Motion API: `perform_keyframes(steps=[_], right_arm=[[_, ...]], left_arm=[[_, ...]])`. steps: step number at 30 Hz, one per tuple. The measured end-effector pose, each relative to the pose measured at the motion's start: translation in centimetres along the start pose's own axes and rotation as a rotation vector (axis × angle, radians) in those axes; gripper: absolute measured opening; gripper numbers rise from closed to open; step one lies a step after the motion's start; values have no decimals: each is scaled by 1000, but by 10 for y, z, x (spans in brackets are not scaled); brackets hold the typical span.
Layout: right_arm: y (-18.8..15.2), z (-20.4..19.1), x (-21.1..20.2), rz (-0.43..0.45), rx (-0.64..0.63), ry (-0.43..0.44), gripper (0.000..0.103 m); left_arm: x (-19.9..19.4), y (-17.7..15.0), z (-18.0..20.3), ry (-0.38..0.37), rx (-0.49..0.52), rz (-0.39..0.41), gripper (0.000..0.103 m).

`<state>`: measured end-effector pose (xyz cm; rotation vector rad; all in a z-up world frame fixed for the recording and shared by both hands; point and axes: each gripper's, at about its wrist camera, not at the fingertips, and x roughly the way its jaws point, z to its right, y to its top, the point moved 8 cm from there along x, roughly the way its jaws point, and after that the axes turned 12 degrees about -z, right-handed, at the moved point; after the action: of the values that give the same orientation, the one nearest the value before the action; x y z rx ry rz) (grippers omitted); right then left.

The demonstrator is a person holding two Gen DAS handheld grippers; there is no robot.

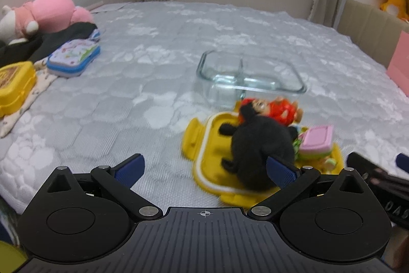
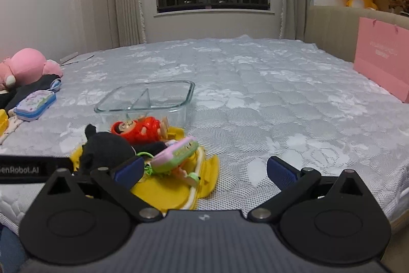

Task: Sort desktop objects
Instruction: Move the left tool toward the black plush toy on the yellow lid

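Yellow lid (image 2: pixel 163 193): toys heaped on it, glass container (image 2: pixel 145 101) just behind; bare mattress (image 2: pixel 281 119) rightward. Left gripper (image 1: pixel 204 168), right gripper (image 2: pixel 205 168): wide, empty.

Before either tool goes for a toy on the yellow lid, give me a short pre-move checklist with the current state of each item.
1. Left tool open: ok, its blue pads stand wide apart with nothing between them.
2. Right tool open: ok, also spread and holding nothing.
3. Glass container ready to receive: ok, both compartments look empty and it sits upright behind the toys.
4. Toys reachable: ok, the black plush, red figure and pink-green toy lie on the yellow lid.
5. Toys separate enough for a clean pick: not ok, they are piled touching each other.
6. Which compartment each toy belongs in: cannot tell.
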<state>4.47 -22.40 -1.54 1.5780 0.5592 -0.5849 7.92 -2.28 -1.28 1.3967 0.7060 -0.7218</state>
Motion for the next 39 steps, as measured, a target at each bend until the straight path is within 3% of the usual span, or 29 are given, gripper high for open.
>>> perform_keyframes(steps=[4,13,20,25,29,32,35,39], right_arm=[[2,4,3,-27,25,33,103],[4,18,8,7,18,-19,103],[3,34,18,42,66,-28,103],[1,35,28,29,48,5,103],[-1,36,32,36,49,0,103],[-4,40,41,-21,86,23,103],[-9,47,49,-81,133,79,103],[-11,50,48,-68,127,76,103]], left_arm=[[-1,3,10,2,35,5,103],[15,3,23,1,100,3,103],[33,8,17,-72,62,-16,103],[36,15,30,-72,125,-7,103],[36,19,39,-129,118,-18,103],[37,24,43,-117,119,-8,103],[49,21,44,-98,105,-46,103],[62,13,44,-81,103,-84,103]])
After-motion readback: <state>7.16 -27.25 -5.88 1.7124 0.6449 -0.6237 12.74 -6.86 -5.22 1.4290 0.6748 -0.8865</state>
